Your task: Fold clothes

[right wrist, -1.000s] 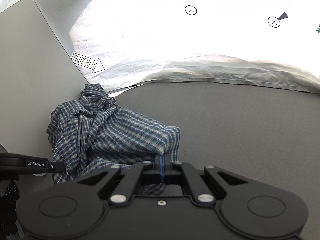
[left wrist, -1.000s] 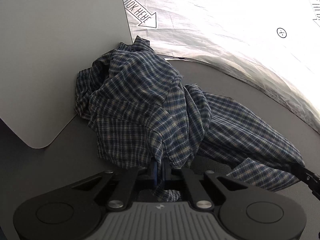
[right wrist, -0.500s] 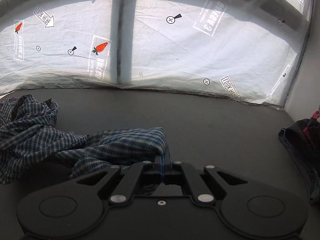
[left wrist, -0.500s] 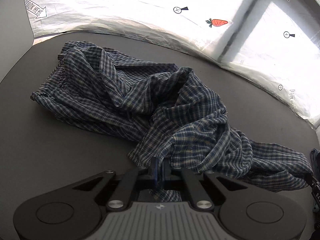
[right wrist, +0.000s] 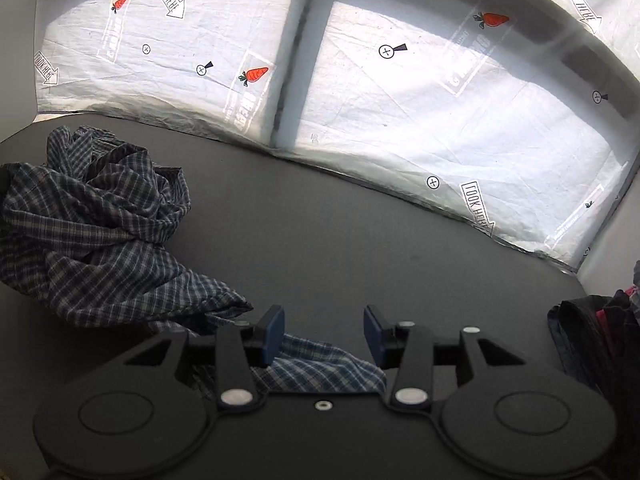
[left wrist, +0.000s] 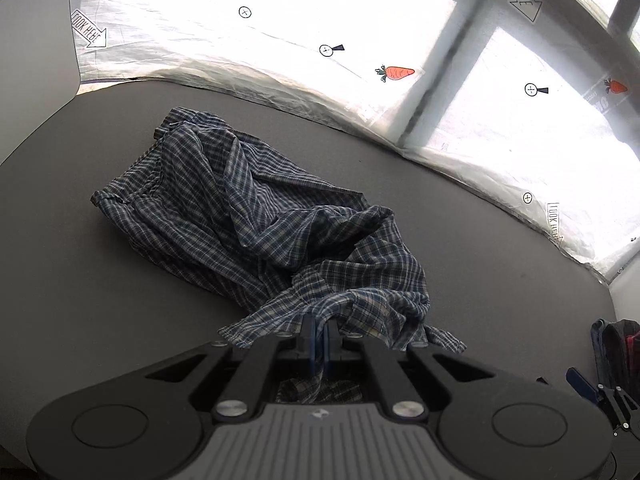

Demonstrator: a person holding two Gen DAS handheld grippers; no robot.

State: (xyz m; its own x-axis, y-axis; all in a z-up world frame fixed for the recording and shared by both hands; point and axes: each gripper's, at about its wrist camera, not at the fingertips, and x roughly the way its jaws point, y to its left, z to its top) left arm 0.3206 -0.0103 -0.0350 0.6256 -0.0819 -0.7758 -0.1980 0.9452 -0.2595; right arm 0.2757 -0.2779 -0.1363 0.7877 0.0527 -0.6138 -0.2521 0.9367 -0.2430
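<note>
bright daylight glows through a window (right wrist: 460, 92) covered by white printed plastic sheeting (left wrist: 280, 40) behind the dark grey table (right wrist: 360, 248).

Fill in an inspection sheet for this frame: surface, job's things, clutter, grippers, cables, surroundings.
Surface: dark grey tabletop, mostly bare.
Job's things: one plaid shirt, crumpled and unfolded, lying on the table.
Clutter: dark clothes pile at the right edge.
Grippers: left gripper shut on a shirt edge; right gripper open, shirt fabric lying beneath and between its fingers.
Cables: nothing seen.
Surroundings: translucent printed sheeting with carrots and arrows over bright windows; pale wall panel at left.
</note>
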